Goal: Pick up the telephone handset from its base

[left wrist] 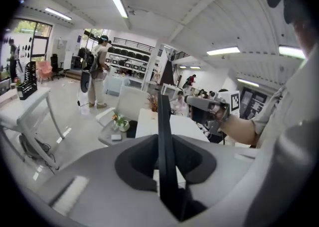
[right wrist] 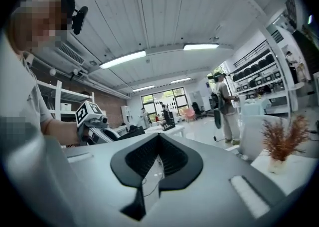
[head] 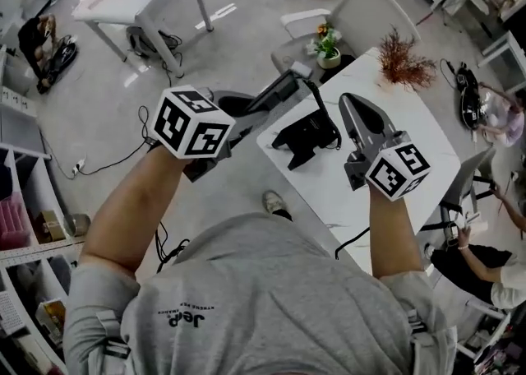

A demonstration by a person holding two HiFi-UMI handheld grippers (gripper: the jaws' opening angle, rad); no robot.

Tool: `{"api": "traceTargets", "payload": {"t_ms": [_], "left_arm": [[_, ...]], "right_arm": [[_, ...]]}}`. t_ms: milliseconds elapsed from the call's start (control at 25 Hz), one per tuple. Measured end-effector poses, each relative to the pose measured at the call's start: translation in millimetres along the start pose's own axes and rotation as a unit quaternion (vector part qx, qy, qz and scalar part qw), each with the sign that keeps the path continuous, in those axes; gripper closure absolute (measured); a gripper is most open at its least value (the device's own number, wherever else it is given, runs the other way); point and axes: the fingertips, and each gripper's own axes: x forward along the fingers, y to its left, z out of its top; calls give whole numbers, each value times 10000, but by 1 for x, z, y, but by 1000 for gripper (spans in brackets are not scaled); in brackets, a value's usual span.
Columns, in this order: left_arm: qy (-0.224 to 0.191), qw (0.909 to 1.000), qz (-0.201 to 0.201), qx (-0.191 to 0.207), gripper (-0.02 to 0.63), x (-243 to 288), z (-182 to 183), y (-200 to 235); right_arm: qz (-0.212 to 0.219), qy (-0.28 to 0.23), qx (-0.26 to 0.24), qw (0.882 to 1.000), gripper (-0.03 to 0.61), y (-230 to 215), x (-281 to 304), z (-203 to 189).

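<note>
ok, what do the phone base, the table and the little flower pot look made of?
Phone base: black, matte, moulded shape, so likely plastic.
Table: white, smooth top with a slight sheen, probably laminate or painted board; can't tell which.
Flower pot: pale and smooth, maybe ceramic or plastic; too small to tell.

The left gripper [head: 283,90] is over the edge of a white table [head: 411,151] and grips the handset [head: 297,76], which is hard to tell apart from the jaws. A black cord [head: 327,112] goes from it down to the base [head: 302,141] on the table. The right gripper [head: 362,114] is near the base, jaws together, holding nothing. At the far end of the table stands a dried plant [head: 404,61]. A flower pot [head: 327,51] is on a chair [head: 288,54] just beside it.
</note>
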Motion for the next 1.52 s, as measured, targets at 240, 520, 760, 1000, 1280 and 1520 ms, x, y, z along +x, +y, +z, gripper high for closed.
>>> {"api": "traceTargets", "payload": {"t_ms": [240, 520, 760, 1000, 1280, 1520], "left_arm": [[-815, 9937, 736, -205, 477, -117, -16, 23], [-1496, 9776, 1434, -376, 477, -238, -54, 38], [-1787, 9663, 1775, -535, 477, -300, -96, 31], [-1904, 9583, 2043, -608, 477, -336, -139, 24], [-1942, 9548, 2143, -684, 477, -355, -167, 25], [-2029, 9526, 2141, -744, 477, -363, -177, 31]], "right_arm": [[1184, -5, -127, 9929, 574, 90, 79, 20], [2349, 72, -223, 9717, 574, 203, 155, 33], [3116, 225, -281, 9495, 574, 279, 193, 31], [3556, 407, -243, 9335, 574, 329, 210, 10], [3809, 600, -262, 9223, 575, 360, 223, -8], [3729, 726, -302, 9246, 575, 357, 227, -19]]}}
